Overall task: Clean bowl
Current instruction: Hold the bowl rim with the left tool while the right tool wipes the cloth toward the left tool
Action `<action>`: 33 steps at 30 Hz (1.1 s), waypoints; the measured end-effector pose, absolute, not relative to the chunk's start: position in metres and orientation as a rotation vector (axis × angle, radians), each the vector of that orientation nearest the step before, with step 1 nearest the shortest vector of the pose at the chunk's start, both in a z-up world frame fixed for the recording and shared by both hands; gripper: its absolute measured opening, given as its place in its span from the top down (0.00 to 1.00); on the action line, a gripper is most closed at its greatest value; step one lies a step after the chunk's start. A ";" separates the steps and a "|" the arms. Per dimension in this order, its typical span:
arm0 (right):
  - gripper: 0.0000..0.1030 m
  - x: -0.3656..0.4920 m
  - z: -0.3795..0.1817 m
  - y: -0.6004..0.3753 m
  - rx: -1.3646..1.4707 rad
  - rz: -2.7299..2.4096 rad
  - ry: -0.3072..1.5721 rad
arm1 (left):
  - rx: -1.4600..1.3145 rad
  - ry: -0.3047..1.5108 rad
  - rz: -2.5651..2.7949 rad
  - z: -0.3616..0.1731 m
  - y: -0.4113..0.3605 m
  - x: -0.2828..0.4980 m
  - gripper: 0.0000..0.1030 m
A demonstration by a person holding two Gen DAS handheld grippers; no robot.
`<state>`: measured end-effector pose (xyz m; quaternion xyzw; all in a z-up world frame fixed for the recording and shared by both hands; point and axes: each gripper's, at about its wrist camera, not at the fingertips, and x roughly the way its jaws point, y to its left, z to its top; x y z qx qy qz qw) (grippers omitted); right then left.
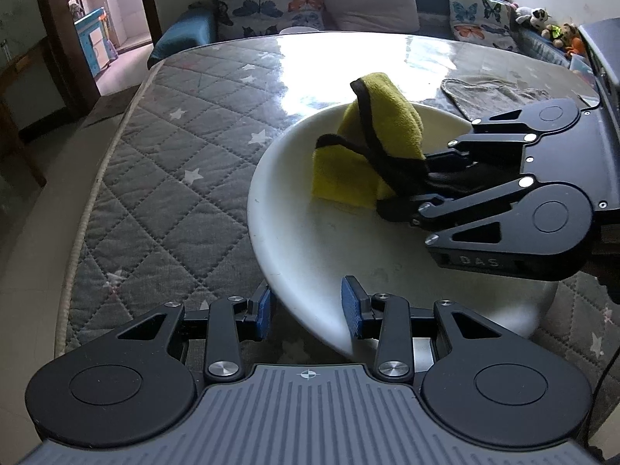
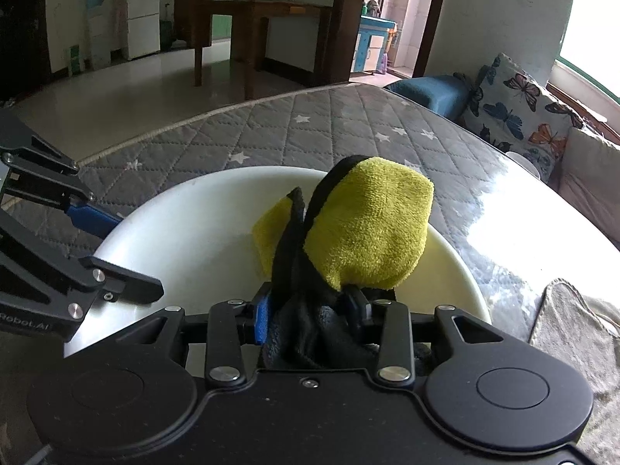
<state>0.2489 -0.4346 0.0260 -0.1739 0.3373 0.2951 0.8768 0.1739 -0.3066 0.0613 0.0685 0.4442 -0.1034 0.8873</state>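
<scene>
Quilted grey star-print table covering (image 1: 162, 147) is seen under a white bowl (image 1: 294, 240). Its near rim is straddled by the left gripper (image 1: 310, 306) — blue pads spread apart. A yellow-and-black cloth (image 2: 368, 228) is pinched by the right gripper (image 2: 310, 310) — inside the bowl.

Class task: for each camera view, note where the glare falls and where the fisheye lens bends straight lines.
Left wrist view: window glare whitens the glossy quilted grey table cover beyond the white round bowl; the cover's corded edge curves. Right wrist view: the glare lies right of the yellow, black-edged cloth, the window is blown out white, and door frames lean.
</scene>
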 end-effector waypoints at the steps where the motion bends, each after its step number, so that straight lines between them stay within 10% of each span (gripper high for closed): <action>1: 0.60 0.249 0.026 -0.434 -0.365 0.617 0.703 | 0.147 0.922 -0.214 0.062 -0.306 0.173 0.63; 33: 0.59 0.203 0.032 -0.420 -0.413 0.748 0.723 | 0.131 0.901 -0.204 0.068 -0.300 0.169 0.68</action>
